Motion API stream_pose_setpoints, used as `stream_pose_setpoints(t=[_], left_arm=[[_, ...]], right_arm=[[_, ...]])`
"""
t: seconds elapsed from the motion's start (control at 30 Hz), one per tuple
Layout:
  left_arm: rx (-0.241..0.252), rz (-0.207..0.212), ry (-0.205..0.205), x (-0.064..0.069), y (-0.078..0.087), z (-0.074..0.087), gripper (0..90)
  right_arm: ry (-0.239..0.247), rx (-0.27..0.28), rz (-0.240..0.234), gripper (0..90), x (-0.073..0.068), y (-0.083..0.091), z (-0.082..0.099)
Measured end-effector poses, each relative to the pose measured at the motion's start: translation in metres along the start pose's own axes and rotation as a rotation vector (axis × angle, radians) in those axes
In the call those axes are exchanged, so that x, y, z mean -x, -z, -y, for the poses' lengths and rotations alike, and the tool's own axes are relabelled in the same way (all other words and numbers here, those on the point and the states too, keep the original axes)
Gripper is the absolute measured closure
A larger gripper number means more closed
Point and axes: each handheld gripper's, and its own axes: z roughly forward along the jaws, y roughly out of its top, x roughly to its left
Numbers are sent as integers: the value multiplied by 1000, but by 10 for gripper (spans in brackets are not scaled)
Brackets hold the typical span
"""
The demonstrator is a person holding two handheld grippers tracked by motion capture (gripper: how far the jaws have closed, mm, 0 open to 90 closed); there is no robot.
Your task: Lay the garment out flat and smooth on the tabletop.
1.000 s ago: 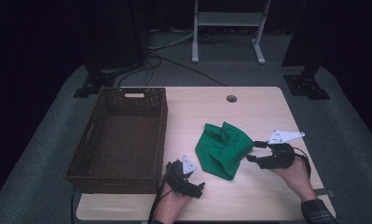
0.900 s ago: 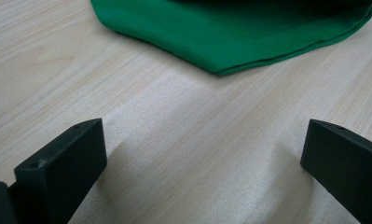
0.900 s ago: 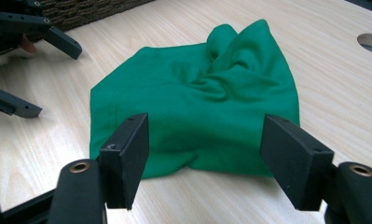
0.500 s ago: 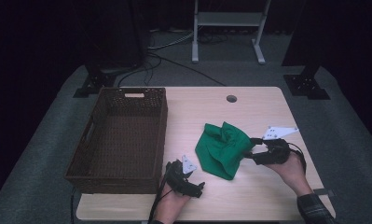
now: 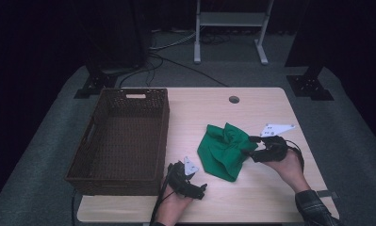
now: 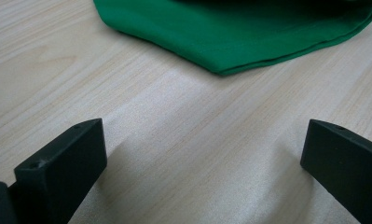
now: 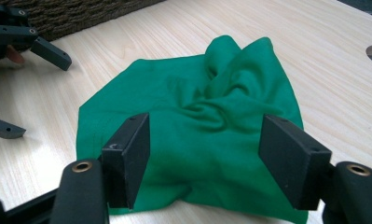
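Now the right gripper (image 5: 254, 147) hovers at the green cloth's (image 5: 223, 149) right edge, jaws spread, gripping nothing. Left of the cloth, the left gripper (image 5: 199, 188) rests with jaws released.

On the table (image 5: 270, 197), everything is placed from the cloth (image 5: 223, 148): the basket (image 5: 122, 136) lies to its left, the hole (image 5: 233, 99) behind it, the left gripper (image 5: 197, 188) just before its left corner, the right gripper (image 5: 254, 148) at its right edge, jaws over the cloth
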Motion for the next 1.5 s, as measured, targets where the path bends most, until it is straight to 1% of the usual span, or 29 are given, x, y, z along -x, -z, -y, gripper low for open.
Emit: stream_pose_setpoints(t=[0.27,0.87,1.5], left_arm=[[2,0,1,0,0,0,0],[0,0,0,0,0,0,0],[-1,0,0,0,0,0,0]], right_arm=[[7,3,-10,341,-1,-6,-8],[25,-14,-23,345,-3,-21,-24],[35,-35,-35,345,-4,-36,-34]])
